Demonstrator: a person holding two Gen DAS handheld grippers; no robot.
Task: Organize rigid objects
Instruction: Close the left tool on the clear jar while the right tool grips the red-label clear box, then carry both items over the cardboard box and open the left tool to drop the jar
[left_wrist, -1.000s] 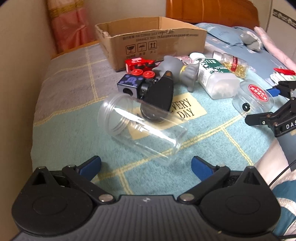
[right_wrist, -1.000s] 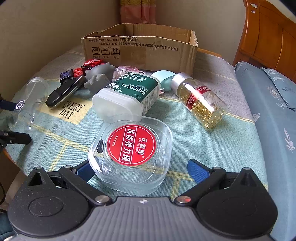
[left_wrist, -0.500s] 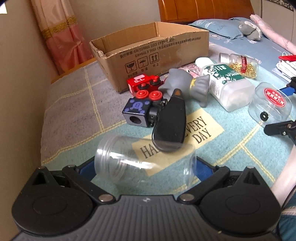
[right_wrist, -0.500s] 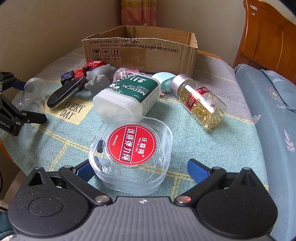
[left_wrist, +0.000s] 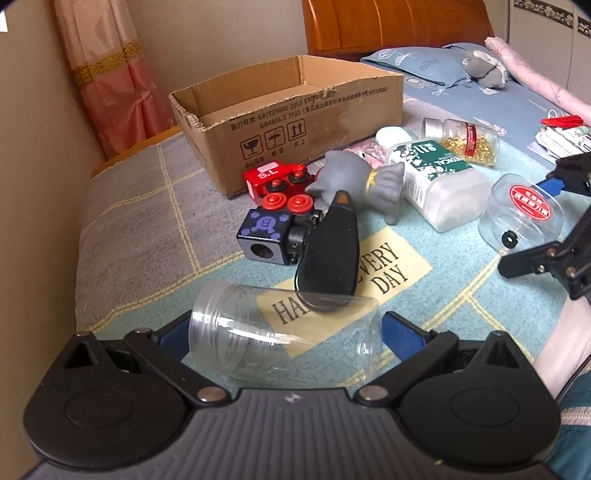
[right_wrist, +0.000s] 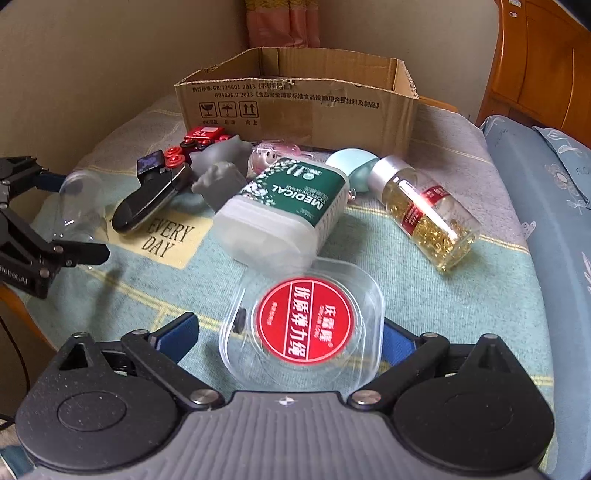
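My left gripper is shut on a clear plastic jar that lies sideways between its blue fingers; the jar also shows in the right wrist view. My right gripper has a clear square box with a red round label between its blue fingers, which touch its sides. The box also shows in the left wrist view. An open cardboard box stands at the back, also in the right wrist view.
On the blanket lie a black oval device, a dark toy cube with red knobs, a red toy, a grey rubber figure, a green-labelled MEDICAL bottle and a bottle of gold capsules.
My left gripper has closed in around the clear jar and taken hold of it. My right gripper has moved forward so the red-labelled box sits between its fingers.
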